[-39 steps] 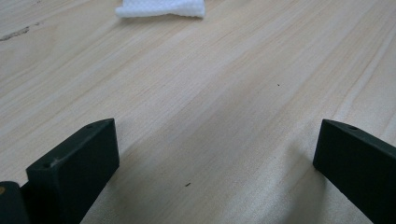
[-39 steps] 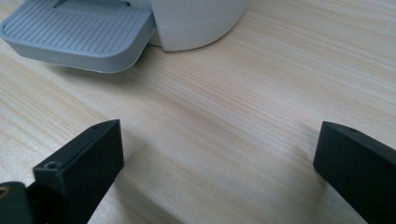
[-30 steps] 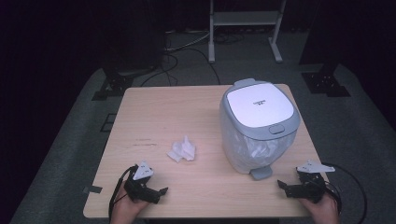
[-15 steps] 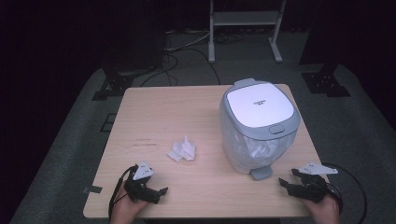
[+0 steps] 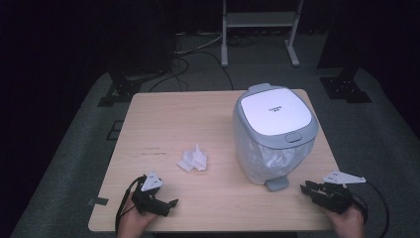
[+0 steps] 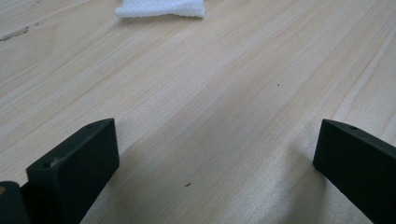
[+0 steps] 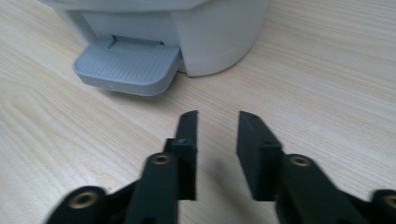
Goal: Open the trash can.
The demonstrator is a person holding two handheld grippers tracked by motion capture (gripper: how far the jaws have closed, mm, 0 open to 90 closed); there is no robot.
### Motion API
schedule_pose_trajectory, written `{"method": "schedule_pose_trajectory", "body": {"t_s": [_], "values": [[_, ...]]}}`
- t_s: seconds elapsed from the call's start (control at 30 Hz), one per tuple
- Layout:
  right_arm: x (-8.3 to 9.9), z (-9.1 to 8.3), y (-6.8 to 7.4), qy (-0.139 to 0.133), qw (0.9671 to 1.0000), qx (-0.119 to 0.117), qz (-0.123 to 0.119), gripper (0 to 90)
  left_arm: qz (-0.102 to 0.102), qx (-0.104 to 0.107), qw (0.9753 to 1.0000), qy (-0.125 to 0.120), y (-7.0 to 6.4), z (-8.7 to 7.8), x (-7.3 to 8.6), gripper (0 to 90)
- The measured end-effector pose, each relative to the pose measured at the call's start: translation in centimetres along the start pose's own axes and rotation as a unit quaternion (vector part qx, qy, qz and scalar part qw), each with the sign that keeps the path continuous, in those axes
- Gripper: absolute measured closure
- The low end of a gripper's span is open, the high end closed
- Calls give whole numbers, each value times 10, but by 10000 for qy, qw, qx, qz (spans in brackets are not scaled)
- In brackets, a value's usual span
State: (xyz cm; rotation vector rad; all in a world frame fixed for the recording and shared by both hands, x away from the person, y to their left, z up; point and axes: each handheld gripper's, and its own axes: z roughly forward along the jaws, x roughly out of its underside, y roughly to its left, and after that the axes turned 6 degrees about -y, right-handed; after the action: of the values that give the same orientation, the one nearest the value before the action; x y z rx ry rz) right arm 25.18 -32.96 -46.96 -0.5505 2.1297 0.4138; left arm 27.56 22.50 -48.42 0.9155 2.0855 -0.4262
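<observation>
- High view: crumpled white tissue [image 5: 193,160] lying loose on the bare wooden table [image 5: 163,119], ahead of and slightly to the right of the left gripper [image 5: 167,207], well apart from it and untouched.
- Left gripper view: same tissue [image 6: 161,8] at the far edge, beyond and left of the gap between the jaws; fingers [image 6: 77,163] spread wide, nothing between them, bare wood below.
- Best approach, judged from this: advance the left gripper forward, swing slightly so the tissue sits centred between the fingers, keep the tips low to the wood, then close on the raised fold rather than a flat corner.
- Right gripper view: grey foot pedal [image 7: 127,66] of the pedal bin [image 7: 219,32] just ahead and left of the right gripper [image 7: 217,121]; fingers [image 7: 188,140] narrowly parted, holding nothing.
- High view again: right gripper [image 5: 309,189] just beside the pedal [image 5: 277,184], lid [image 5: 276,111] shut over the white liner.
- Likely need: press squarely on the ribbed pedal top, steady pressure, so the lid stays up while the tissue goes in; a light bin may slide if pushed sideways.
</observation>
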Motion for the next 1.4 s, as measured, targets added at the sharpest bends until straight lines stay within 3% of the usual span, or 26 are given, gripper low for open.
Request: {"method": "schedule_pose_trajectory", "body": {"t_s": [0.17,0.77,1.4], "values": [[-4,-4,0,0,9999,-136,-13,896,1,0,10000,0,0,0,0,0],[-25,-5,6,-153,9987,-479,-76,898,0,-1,10000,-1,0,0,0,0],[-38,10,21,-76,9967,-750,-315,899,0,-1,10000,0,0,0,0,0]]}}
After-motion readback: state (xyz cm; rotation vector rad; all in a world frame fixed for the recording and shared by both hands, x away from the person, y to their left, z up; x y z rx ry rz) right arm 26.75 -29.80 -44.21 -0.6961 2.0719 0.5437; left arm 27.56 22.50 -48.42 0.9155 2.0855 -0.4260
